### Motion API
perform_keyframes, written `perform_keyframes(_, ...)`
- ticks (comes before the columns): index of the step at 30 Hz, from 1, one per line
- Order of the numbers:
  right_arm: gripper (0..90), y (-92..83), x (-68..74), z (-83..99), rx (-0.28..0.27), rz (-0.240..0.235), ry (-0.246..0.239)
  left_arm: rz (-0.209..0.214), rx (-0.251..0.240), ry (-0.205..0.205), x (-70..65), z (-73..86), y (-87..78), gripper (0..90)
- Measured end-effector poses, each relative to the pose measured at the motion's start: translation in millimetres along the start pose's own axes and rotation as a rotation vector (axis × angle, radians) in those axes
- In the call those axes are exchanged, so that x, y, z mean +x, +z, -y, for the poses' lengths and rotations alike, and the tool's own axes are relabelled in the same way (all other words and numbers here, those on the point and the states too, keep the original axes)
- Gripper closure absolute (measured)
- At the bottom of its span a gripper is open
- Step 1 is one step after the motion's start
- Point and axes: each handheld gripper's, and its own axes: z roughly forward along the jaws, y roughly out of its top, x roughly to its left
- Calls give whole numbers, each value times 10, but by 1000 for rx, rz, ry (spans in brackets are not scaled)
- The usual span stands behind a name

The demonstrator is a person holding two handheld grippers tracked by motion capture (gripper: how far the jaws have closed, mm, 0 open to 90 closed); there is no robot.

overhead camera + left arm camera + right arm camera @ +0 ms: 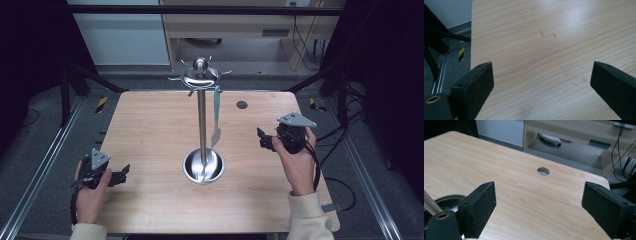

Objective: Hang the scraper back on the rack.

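The left tongs [124,172] sit spread wide and empty near the left edge of the wooden surface [150,130], and the right tongs [261,138] are likewise spread with nothing between their jaws, held above the right side, both well apart from the stand. Between the 2 stands a steel utensil stand [201,120], its pole rising from a round steel bowl-shaped base [203,166] that reflects the pole and seems to hold nothing else. From 1 hook of its top ring hangs a teal-handled utensil [216,116], and a cable hole [242,104] lies beyond.
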Motion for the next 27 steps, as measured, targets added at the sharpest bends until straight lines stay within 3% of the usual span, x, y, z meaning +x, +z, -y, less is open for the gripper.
perform_keyframes(11,111,148,-36,274,93,-2,25,-2,-1,-3,-5,0,16,37)
perform_keyframes(16,110,255,-6,432,147,-6,2,-6,3,-7,4,3,11,37)
perform_keyframes(20,113,313,-14,537,163,-29,39,-5,1,-8,-4,2,16,37)
perform_keyframes(27,121,384,-62,712,205,-15,34,-5,6,-3,-7,1,18,37)
